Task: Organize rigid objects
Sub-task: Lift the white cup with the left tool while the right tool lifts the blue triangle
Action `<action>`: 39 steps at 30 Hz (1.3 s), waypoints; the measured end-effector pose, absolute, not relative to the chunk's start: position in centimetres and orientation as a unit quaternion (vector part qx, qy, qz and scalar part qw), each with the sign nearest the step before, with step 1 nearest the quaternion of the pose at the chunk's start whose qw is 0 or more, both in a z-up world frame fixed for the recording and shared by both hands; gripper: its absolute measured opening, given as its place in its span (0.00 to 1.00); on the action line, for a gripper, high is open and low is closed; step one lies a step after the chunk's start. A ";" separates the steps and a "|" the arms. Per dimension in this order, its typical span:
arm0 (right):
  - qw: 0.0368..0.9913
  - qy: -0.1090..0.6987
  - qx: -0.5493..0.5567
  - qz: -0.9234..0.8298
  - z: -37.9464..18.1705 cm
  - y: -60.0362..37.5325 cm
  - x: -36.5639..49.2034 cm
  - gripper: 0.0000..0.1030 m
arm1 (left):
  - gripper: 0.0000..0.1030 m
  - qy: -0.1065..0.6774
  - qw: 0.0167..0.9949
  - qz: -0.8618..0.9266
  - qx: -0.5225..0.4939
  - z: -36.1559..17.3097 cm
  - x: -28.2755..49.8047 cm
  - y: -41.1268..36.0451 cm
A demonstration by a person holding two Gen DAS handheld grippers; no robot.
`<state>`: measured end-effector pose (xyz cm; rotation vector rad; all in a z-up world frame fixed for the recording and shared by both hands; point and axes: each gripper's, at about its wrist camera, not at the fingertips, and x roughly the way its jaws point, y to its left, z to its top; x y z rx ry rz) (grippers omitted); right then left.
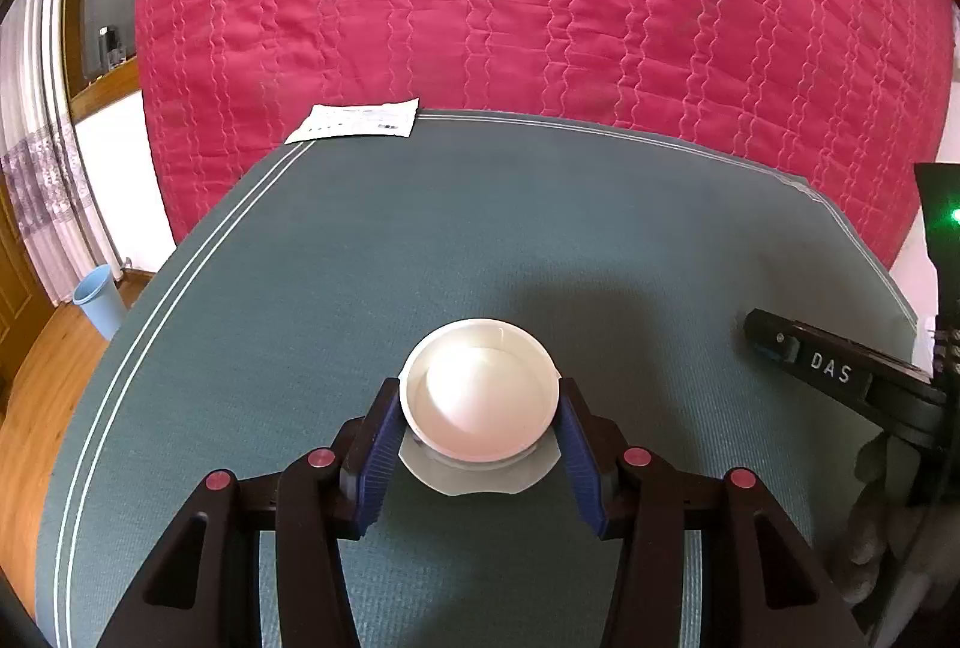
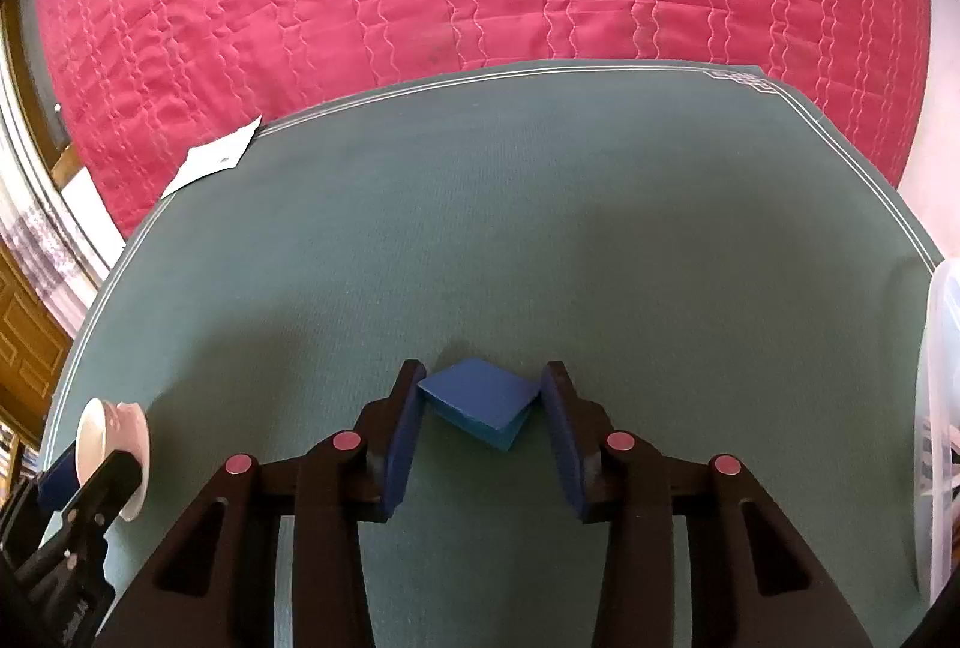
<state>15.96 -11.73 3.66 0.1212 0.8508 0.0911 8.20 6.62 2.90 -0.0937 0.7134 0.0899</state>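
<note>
Your left claw (image 1: 480, 411) is clamped on the small round white plastic bowl (image 1: 480, 396), which sits on a white plastic lid (image 1: 474, 474) on the green-matted desk (image 1: 420, 240). Your right claw (image 2: 480, 396) pinches the flat blue square block (image 2: 480, 399) by two corners, resting on that desk mid-front.
</note>
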 end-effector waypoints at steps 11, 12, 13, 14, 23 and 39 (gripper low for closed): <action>0.909 0.407 0.070 0.056 3.7 -13.2 12.3 0.38 | 0.51 0.344 0.937 0.040 -0.042 2.9 8.1 6.3; 0.909 0.406 0.070 0.057 3.7 -13.3 12.0 0.37 | 0.51 0.344 0.937 0.039 -0.041 2.9 8.1 6.2; 0.910 0.405 0.070 0.059 3.8 -13.3 11.6 0.37 | 0.51 0.343 0.938 0.036 -0.041 3.0 8.0 6.1; 0.910 0.404 0.069 0.061 3.8 -13.3 11.2 0.37 | 0.51 0.342 0.938 0.032 -0.040 3.0 7.9 6.0; 0.921 0.379 0.051 0.076 4.7 -13.2 7.0 0.36 | 0.51 0.332 0.943 0.007 -0.024 3.3 7.2 4.6; 0.931 0.352 0.071 0.066 6.8 -16.9 1.6 0.36 | 0.51 0.327 0.945 -0.001 -0.007 3.3 6.7 3.5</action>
